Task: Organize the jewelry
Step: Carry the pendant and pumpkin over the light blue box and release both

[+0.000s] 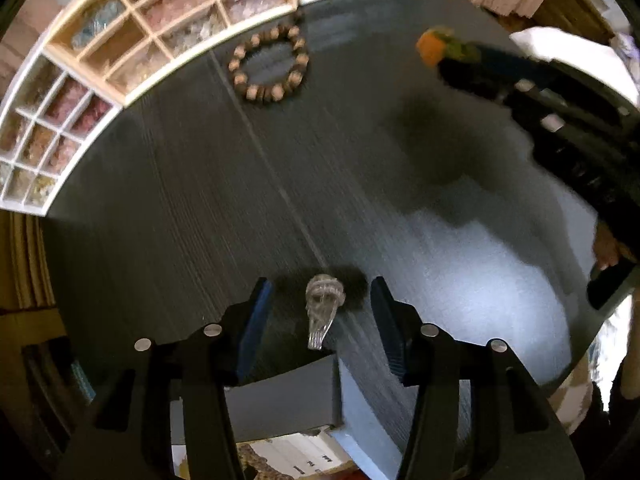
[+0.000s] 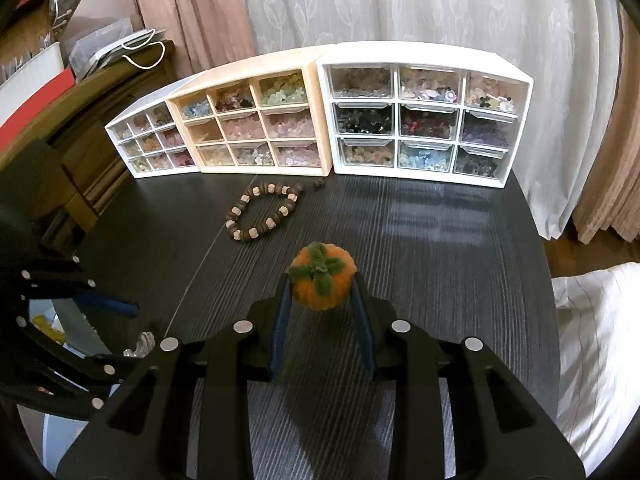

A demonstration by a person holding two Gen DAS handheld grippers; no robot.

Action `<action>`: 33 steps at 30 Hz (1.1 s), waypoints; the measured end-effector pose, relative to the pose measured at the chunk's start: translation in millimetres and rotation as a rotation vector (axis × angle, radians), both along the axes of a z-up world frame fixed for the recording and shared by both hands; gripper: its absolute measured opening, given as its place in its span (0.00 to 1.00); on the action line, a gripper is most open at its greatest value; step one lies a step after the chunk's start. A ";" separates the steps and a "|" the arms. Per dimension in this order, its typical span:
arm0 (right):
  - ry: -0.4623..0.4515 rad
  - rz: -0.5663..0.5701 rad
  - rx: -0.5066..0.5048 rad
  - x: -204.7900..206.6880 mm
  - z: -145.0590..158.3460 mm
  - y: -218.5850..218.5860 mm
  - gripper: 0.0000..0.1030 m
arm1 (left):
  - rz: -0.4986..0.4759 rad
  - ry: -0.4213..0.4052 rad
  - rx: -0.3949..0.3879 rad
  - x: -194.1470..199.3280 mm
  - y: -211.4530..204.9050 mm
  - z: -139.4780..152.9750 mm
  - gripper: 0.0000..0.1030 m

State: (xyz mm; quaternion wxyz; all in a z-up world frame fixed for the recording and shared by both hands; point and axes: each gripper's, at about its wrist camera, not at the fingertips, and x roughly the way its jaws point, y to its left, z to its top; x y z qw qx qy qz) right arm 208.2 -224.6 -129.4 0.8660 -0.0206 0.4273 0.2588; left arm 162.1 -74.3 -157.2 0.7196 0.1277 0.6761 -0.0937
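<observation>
A fuzzy orange persimmon charm point(image 2: 322, 276) with a green top is held between the fingers of my right gripper point(image 2: 322, 294), above the dark table; it also shows in the left wrist view point(image 1: 434, 46). My left gripper point(image 1: 322, 300) is open above the table's near edge, and a clear crystal pendant point(image 1: 322, 304) lies between its fingers, not touched by either. A wooden bead bracelet point(image 2: 264, 212) lies on the table in front of the drawer boxes; it also shows in the left wrist view point(image 1: 270, 66).
Three small drawer cabinets full of beads stand along the table's back edge: white point(image 2: 152, 144), cream point(image 2: 256, 124), white point(image 2: 424, 116). The left gripper's body point(image 2: 60, 320) is at the left. A white cloth point(image 2: 600, 340) lies off the right edge. Curtains hang behind.
</observation>
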 end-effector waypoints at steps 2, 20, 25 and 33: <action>0.001 -0.002 0.004 -0.2 0.1 -1.2 0.29 | 0.008 -0.001 -0.015 -0.5 3.8 1.1 0.34; 0.009 -0.012 0.041 -20.1 13.1 -7.8 0.29 | -0.029 -0.072 -0.050 -11.1 4.5 41.2 0.19; -0.020 -0.002 0.088 -41.6 39.5 -6.3 0.29 | -0.040 -0.129 -0.020 -24.9 8.8 69.3 0.19; -0.092 0.093 0.134 -95.3 83.5 16.7 0.29 | 0.020 -0.224 -0.097 -71.9 29.2 108.7 0.19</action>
